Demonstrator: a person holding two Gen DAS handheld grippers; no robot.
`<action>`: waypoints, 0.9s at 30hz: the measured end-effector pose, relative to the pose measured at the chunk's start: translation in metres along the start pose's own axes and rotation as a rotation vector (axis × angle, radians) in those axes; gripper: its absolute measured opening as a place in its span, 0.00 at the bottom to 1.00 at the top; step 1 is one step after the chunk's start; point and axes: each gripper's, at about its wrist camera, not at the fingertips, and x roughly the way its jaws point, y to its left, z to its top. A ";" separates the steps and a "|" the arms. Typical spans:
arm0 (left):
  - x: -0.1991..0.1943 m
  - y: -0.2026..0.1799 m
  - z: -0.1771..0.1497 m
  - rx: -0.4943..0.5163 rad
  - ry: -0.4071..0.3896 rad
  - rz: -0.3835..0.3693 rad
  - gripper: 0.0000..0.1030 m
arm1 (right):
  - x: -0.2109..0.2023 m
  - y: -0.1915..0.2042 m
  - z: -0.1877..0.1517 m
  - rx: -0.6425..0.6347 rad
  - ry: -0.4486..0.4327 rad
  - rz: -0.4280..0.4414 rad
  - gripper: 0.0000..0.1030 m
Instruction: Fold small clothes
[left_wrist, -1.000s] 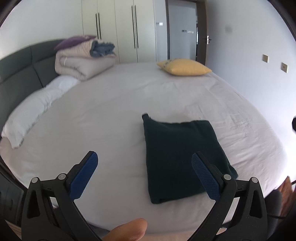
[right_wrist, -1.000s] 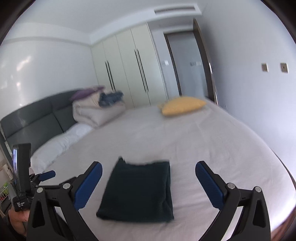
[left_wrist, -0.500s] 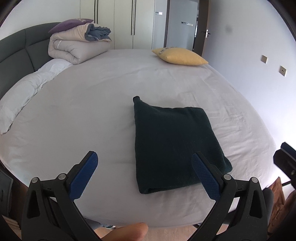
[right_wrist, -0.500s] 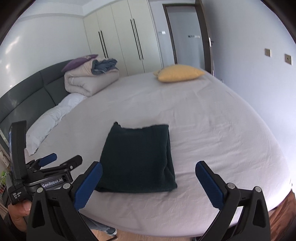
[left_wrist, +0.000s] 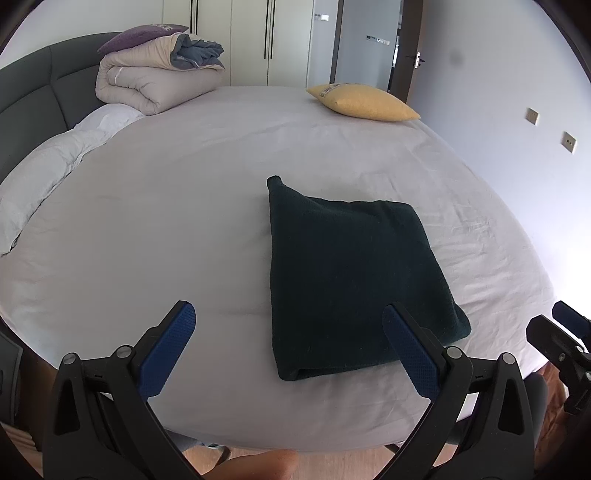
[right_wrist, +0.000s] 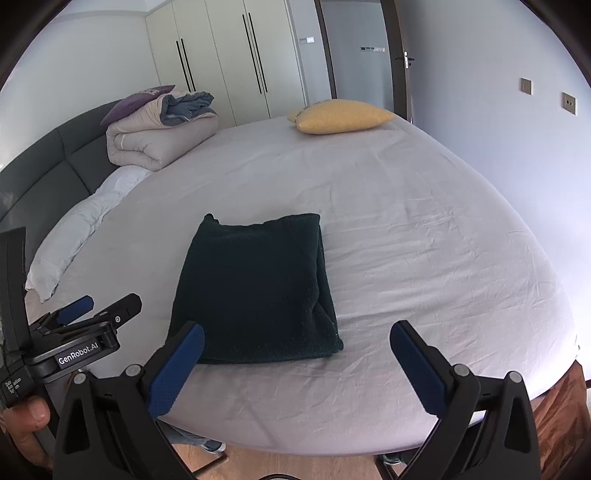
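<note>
Left wrist view is showing the dark green knitted garment (left_wrist: 354, 273) lying folded at centre frame; left gripper (left_wrist: 288, 347) and right gripper (right_wrist: 295, 365) are hovering wide apart, empty.

Frame edge cuts off the right gripper (left_wrist: 569, 332) in the left view

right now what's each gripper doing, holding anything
Left gripper: tongs open, holding nothing, above the bed's near edge by the folded dark garment.
Right gripper: tongs open, holding nothing.
</note>
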 end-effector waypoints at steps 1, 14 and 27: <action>0.000 0.000 -0.001 -0.001 0.000 0.001 1.00 | 0.001 0.000 0.000 -0.002 0.002 -0.001 1.00; 0.007 0.001 -0.007 -0.005 0.009 0.012 1.00 | 0.009 -0.001 -0.002 0.000 0.039 -0.033 1.00; 0.011 0.002 -0.010 -0.001 0.018 0.023 1.00 | 0.016 0.005 -0.005 -0.013 0.058 -0.082 1.00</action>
